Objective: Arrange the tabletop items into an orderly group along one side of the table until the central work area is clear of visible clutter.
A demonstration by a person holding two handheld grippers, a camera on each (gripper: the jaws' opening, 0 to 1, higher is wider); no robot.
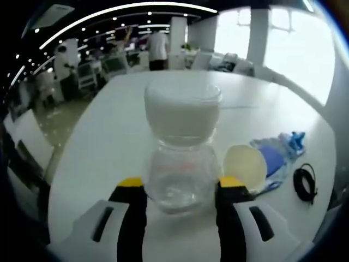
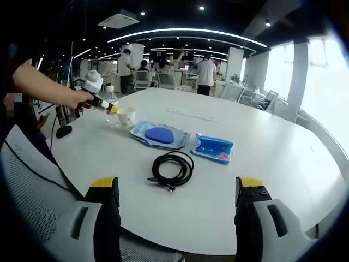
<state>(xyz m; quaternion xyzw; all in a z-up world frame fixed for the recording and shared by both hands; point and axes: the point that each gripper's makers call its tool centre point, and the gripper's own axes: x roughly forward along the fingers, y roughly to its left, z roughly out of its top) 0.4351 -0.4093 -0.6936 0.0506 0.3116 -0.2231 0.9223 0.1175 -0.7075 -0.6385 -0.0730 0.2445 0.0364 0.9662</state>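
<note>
In the left gripper view, the left gripper is rising from the bottom, its 2 yellow-tipped black jaws sitting on either side of a clear bottle with a wide white top. The jaws are standing just beside the bottle's sides; whether they are pressing on it I cannot tell. The bottle is standing upright on a white table. Just right of the bottle a pale cup is lying close by the right jaw, its mouth facing the camera. Right of the cup a blue pouch is lying flat, and a blue packet is sitting at its far end. Further right a coiled black cable is resting near the table's edge. People are standing in an office in the background.

In the right gripper view, a person's hand is holding the left gripper at the far left, at the bottle and cup. To the right the pouch is lying near the table's middle, then the packet just beside it. The cable is lying nearer the camera, apart from both. At the bottom the right gripper is spreading its 2 jaws wide, with nothing between them, over the table's near edge. A grey mesh chair is showing at lower left.
</note>
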